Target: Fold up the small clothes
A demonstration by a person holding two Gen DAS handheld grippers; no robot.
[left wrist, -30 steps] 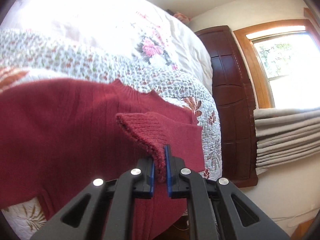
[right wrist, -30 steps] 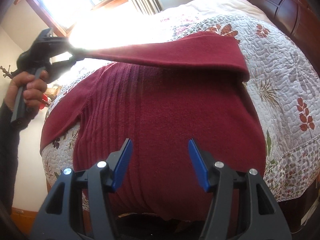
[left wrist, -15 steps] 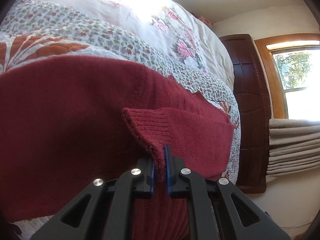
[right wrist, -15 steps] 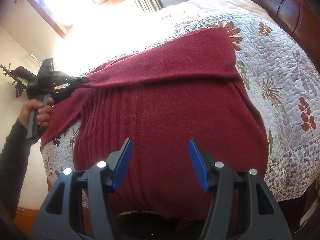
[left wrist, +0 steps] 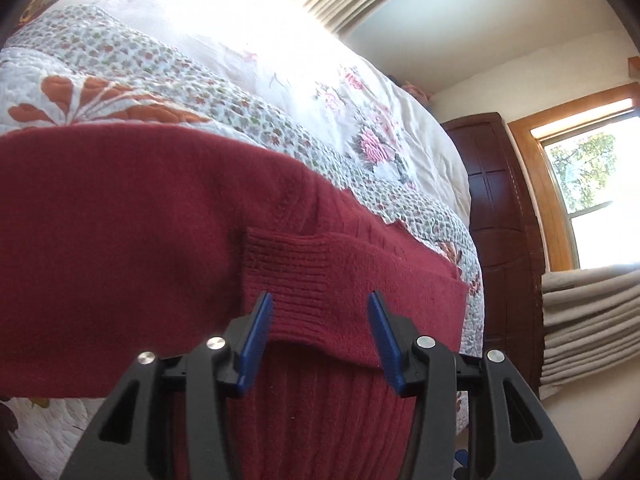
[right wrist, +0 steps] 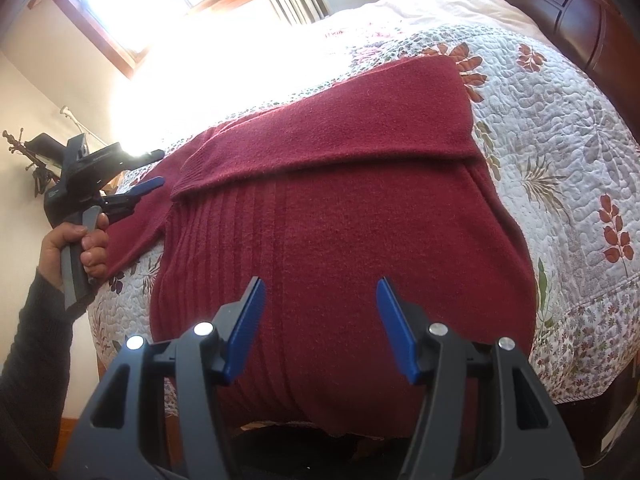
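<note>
Both grippers stand wide apart and hold nothing. We see the red sweater (right wrist: 340, 240) spread on the quilted bed (right wrist: 560, 140), one sleeve (right wrist: 340, 136) folded across its chest. Our left gripper (left wrist: 320, 328) hovers at that sleeve's ribbed cuff (left wrist: 296, 272); our right gripper (right wrist: 320, 320) hangs over the sweater's lower body, near the hem.

Bed: quilt (right wrist: 560, 128) with leaf print, floral sheet (left wrist: 360, 120) beyond.
Headboard (left wrist: 500, 216): dark wood.
Windows: wood-framed window (left wrist: 580, 184), strong sunlight.
Blinds (left wrist: 592, 320): pale, folded.
Walls: cream wall (right wrist: 24, 112).
</note>
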